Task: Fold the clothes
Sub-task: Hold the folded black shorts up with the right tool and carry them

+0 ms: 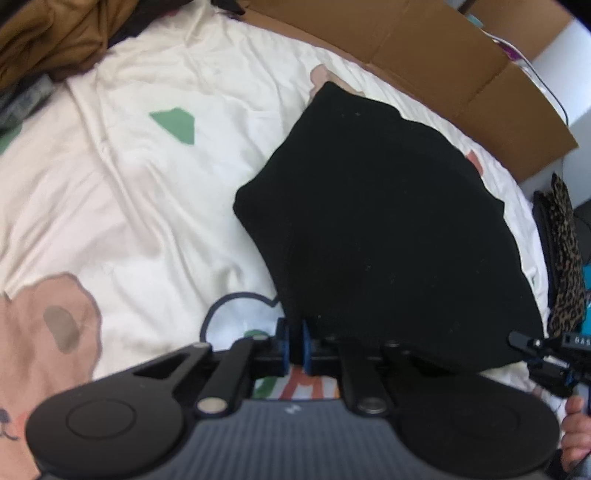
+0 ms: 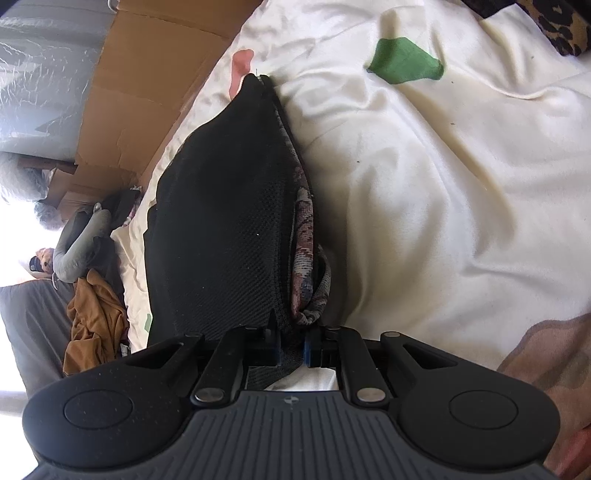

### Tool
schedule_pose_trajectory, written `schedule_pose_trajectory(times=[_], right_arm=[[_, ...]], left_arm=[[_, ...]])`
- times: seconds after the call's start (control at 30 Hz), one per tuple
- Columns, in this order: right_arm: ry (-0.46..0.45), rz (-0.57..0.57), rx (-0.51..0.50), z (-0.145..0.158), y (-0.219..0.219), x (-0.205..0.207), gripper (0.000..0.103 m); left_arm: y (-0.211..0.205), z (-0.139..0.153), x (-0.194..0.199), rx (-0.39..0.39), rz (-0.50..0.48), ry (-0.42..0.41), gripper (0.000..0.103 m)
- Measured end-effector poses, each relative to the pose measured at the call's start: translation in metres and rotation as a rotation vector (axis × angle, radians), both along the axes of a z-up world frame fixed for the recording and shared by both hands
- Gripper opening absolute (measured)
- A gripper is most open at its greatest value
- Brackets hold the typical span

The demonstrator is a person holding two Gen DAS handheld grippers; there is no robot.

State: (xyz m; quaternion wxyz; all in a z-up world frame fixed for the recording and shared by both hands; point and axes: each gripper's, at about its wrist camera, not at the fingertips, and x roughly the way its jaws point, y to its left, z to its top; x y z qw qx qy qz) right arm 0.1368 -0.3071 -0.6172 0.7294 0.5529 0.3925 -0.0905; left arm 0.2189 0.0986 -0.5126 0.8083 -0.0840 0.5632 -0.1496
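Note:
A black garment (image 1: 388, 221) lies folded in a thick bundle on the white printed bedspread (image 1: 147, 203). My left gripper (image 1: 294, 350) is shut on its near left corner, with dark cloth pinched between the blue pads. The right gripper (image 1: 543, 354) shows at the bundle's near right corner, with a hand (image 1: 576, 432) below it. In the right wrist view the black garment (image 2: 221, 221) runs away from me, a patterned band (image 2: 304, 236) showing along its right edge. My right gripper (image 2: 290, 350) is shut on its near end.
A flattened cardboard box (image 1: 443, 62) lines the far side of the bed. A brown garment (image 1: 55, 33) is heaped at the far left. Leopard-print cloth (image 1: 565, 266) hangs at the right edge. The bedspread (image 2: 424, 184) stretches bare to the right of the bundle.

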Motion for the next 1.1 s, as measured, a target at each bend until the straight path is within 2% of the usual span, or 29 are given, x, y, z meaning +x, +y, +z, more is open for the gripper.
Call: schedule_pose_trajectory(times=[0.07, 0.13, 0.27, 0.33, 0.43, 0.5, 0.6, 1.1], right_arm=[[0.001, 0.0, 0.0, 0.002, 0.001, 0.0, 0.008], [-0.001, 0.003, 0.005, 0.005, 0.003, 0.001, 0.008], [-0.005, 0.025, 0.016, 0.012, 0.01, 0.001, 0.007], [-0.005, 0.038, 0.022, 0.016, 0.013, 0.0, 0.007], [-0.003, 0.056, 0.033, 0.02, 0.018, -0.002, 0.007], [0.002, 0.076, 0.035, 0.022, 0.022, -0.004, 0.007], [0.008, 0.108, 0.039, 0.025, 0.029, -0.008, 0.007], [0.068, 0.252, 0.023, 0.031, 0.06, -0.031, 0.007]], left_arm=[[-0.001, 0.009, -0.003, 0.018, -0.025, -0.01, 0.006], [0.028, 0.006, 0.016, 0.027, -0.037, -0.032, 0.005], [0.047, 0.058, 0.021, 0.04, -0.049, -0.091, 0.005], [0.025, 0.052, 0.042, 0.05, -0.058, -0.098, 0.005], [0.015, 0.015, 0.07, 0.062, -0.069, -0.089, 0.005], [0.014, 0.013, 0.075, 0.069, -0.076, -0.08, 0.005], [0.025, 0.026, 0.058, 0.079, -0.068, -0.081, 0.005], [0.043, 0.021, 0.0, 0.108, -0.047, 0.01, 0.005]])
